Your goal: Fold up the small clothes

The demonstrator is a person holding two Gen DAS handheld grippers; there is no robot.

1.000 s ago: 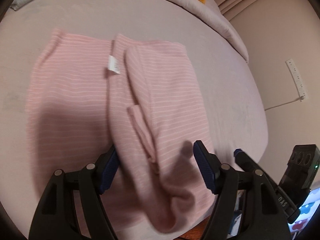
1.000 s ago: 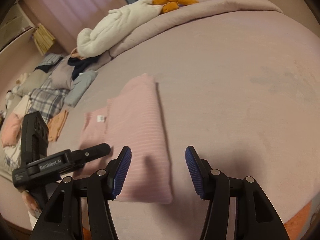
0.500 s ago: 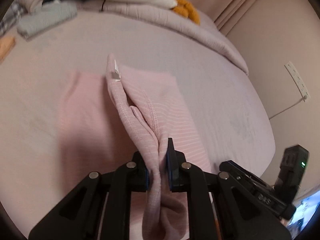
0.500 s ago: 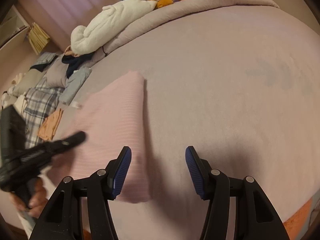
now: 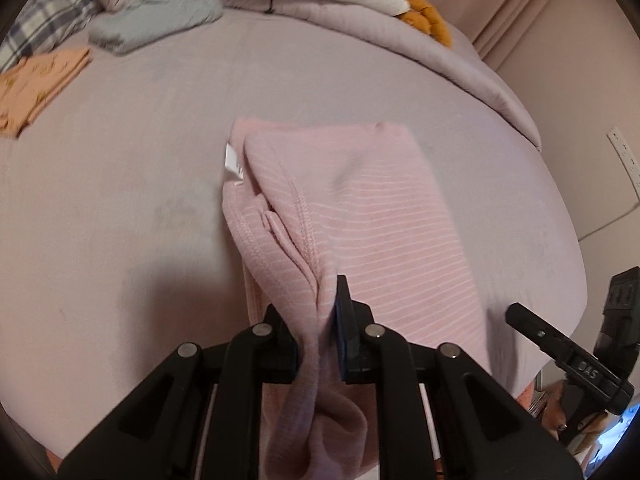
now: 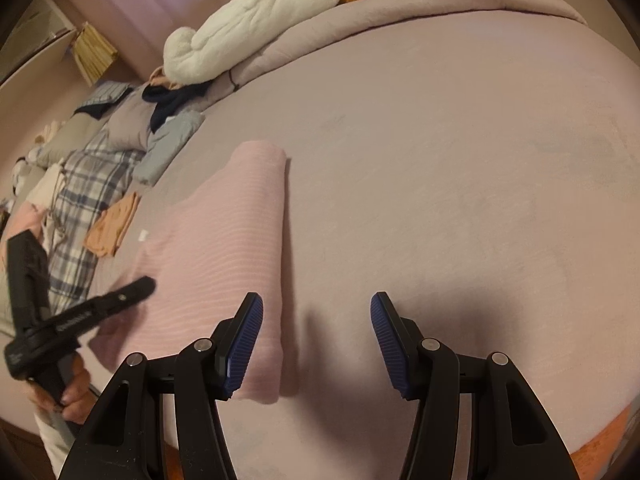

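Left wrist view: left tongs [image 5: 320, 328] have just clamped the pink garment's [image 5: 360, 216] hem at six o'clock, right tongs [image 6: 316, 340] gaping empty; she'd best carry it over evenly.

I am looking at a pink garment [image 5: 360, 216] with thin white stripes lying on a mauve bedsheet [image 5: 120, 200]. My claws are showing blue pads [image 6: 244, 344] on black arms, beyond an orange folded cloth [image 5: 36, 80].

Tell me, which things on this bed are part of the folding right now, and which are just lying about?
In use:
pink striped garment
left hand-held gripper, clamped on its edge
right hand-held gripper, open

Lying about:
orange folded cloth
grey folded garment
white plush toy
plaid cloth
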